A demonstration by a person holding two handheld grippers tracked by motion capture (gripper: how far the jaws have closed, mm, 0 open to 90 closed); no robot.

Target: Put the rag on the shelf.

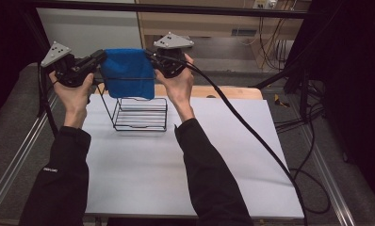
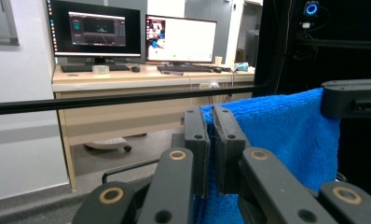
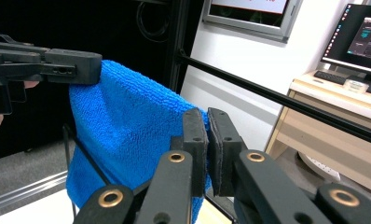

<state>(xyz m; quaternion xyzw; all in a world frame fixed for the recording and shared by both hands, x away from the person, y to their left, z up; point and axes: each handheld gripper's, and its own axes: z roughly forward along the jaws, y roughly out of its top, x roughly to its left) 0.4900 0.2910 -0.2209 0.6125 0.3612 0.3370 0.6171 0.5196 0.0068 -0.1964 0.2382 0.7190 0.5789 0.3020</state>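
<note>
A blue towel (image 1: 128,73) hangs stretched between both grippers, above a black wire rack (image 1: 141,113) on the white table. My left gripper (image 1: 100,56) is shut on the towel's left top corner; in the left gripper view its jaws pinch the towel (image 2: 277,140) edge at the gripper (image 2: 210,116). My right gripper (image 1: 150,54) is shut on the right top corner; in the right gripper view the towel (image 3: 127,135) runs from my right gripper (image 3: 207,116) across to the left gripper (image 3: 88,67). The towel's lower edge drapes over the rack's top bar.
The white table (image 1: 185,169) extends toward the near side. A black cable (image 1: 256,136) trails from the right gripper across the table's right part. A desk with two monitors (image 2: 141,35) stands beyond a black bar (image 2: 104,100).
</note>
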